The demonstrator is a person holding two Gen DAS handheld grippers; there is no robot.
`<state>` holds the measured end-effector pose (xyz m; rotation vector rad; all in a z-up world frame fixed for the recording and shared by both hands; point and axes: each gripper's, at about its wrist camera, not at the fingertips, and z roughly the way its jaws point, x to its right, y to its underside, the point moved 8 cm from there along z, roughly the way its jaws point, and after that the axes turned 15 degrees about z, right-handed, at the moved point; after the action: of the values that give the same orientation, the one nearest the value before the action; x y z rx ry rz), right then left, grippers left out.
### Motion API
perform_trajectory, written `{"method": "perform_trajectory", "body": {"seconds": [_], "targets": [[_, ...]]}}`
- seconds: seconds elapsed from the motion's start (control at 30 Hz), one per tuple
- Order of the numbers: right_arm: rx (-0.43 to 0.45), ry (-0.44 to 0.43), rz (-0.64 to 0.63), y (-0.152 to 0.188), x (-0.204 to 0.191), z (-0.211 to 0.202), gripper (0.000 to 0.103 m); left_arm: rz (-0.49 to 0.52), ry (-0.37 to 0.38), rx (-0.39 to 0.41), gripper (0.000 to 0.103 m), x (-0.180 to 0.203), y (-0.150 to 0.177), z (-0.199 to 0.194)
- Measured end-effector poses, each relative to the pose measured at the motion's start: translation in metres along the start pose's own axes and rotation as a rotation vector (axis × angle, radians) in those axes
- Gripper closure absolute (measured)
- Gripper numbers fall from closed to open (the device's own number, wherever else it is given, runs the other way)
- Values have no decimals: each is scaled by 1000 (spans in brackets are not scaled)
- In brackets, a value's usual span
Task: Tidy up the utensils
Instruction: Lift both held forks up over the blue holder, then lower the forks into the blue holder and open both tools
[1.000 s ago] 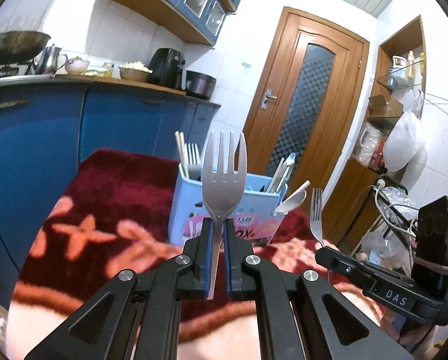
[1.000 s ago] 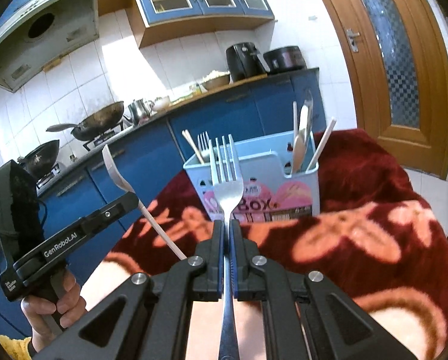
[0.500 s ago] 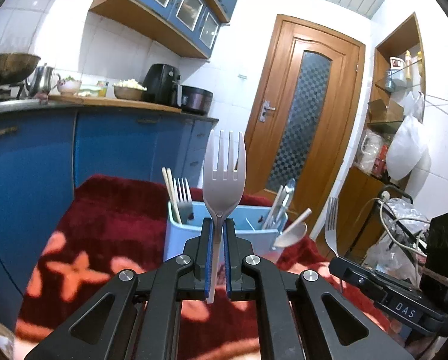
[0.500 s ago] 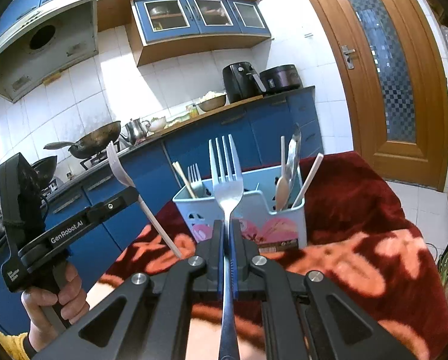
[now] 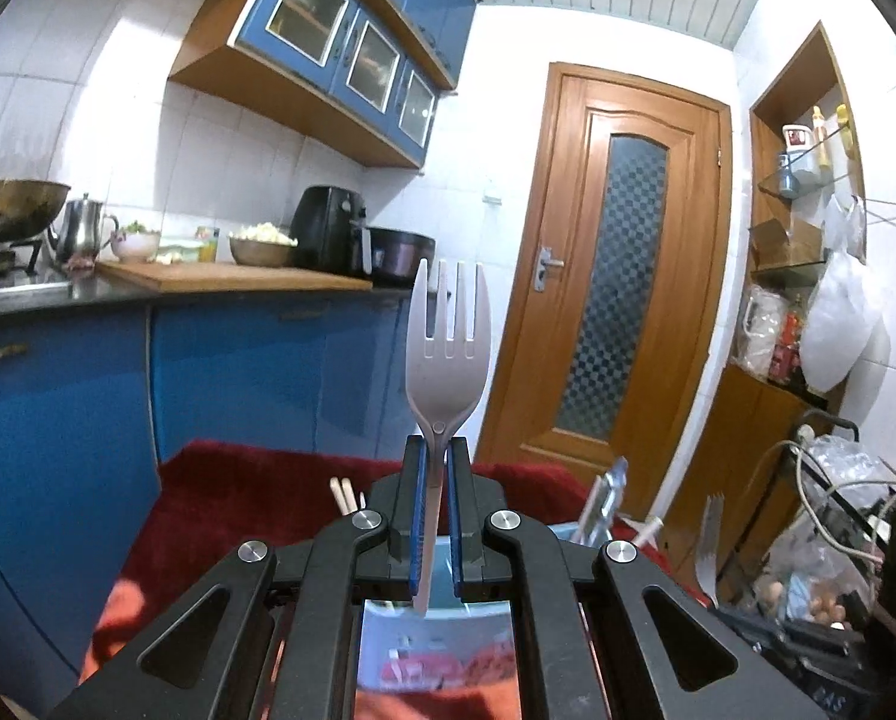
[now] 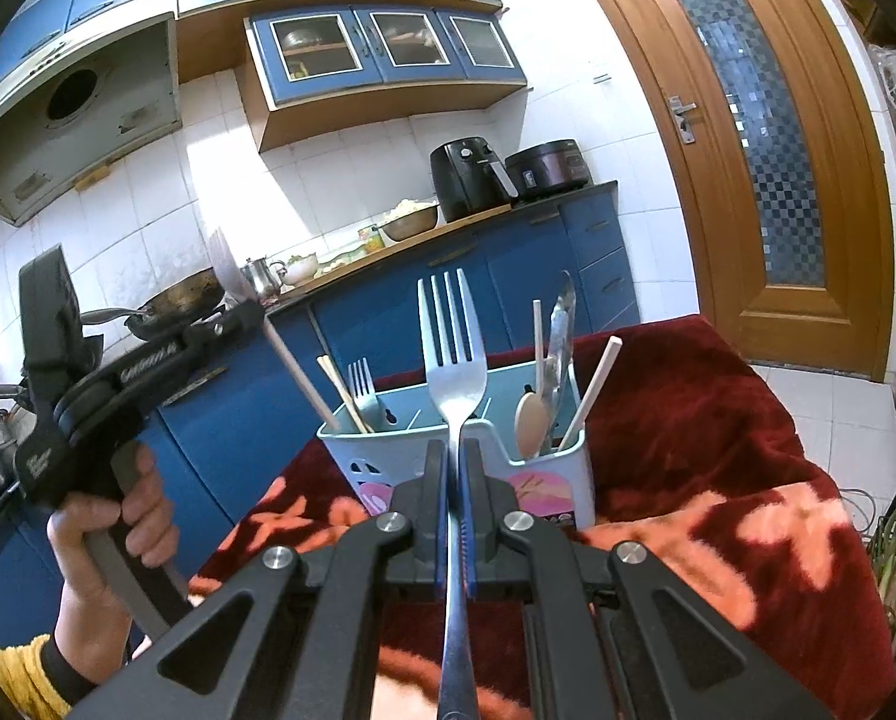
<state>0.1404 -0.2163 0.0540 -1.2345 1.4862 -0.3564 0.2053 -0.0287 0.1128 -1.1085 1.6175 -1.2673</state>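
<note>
Gripping a pale plastic fork (image 5: 446,354) by its thin handle, the left tongs (image 5: 436,456) are closed on it and hold it upright, tines up, above the light-blue utensil caddy (image 6: 559,471), which serves as the landmark. In the left wrist view the caddy sits low, mostly behind the tongs' black frame, so these tongs hang above its near wall and point only slightly downward. In the right wrist view a hand (image 6: 115,531) wraps the pistol-style handle of the left tongs to the left of the caddy, a yellow sleeve (image 6: 13,681) at the wrist.

The right tongs (image 6: 453,456) are clamped on the neck of a metal fork (image 6: 453,360), which also stands tines up, just in front of the caddy's near wall and tilted a little downward toward it.

The caddy stands on a red flowered blanket (image 6: 718,450) covering the desk. Its left compartment holds chopsticks (image 6: 343,387) and a small fork (image 6: 363,387); its right compartment holds a wooden spoon (image 6: 532,417), metal utensils and a white stick.
</note>
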Motion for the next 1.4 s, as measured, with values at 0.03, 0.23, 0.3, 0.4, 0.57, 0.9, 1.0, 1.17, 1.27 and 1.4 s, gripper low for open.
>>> {"method": "perform_trajectory", "body": {"seconds": [0.03, 0.23, 0.3, 0.4, 0.57, 0.9, 1.0, 1.17, 1.27, 1.4], "targets": [[0, 1, 0, -1, 2, 1, 98, 2, -4, 5, 97, -1, -2, 4], [7, 2, -4, -9, 8, 10, 98, 10, -22, 2, 97, -2, 5, 26], [15, 8, -15, -16, 8, 14, 98, 8, -25, -12, 97, -1, 11, 32], [28, 16, -34, -27, 5, 22, 98, 2, -22, -42, 97, -1, 25, 41], [91, 28, -77, -49, -1, 36, 98, -1, -11, -80, 97, 0, 41, 50], [233, 10, -131, -89, -11, 77, 97, -16, 18, -134, 97, 3, 59, 62], [244, 13, -139, -93, -12, 88, 97, -13, 25, -141, 97, 5, 62, 65], [234, 18, -145, -89, -11, 96, 97, -14, 38, -149, 97, 5, 63, 68], [219, 13, -142, -85, -9, 91, 97, -11, 49, -156, 97, 6, 64, 69], [194, 7, -145, -81, -10, 83, 97, -5, 64, -187, 91, 11, 69, 72]]}}
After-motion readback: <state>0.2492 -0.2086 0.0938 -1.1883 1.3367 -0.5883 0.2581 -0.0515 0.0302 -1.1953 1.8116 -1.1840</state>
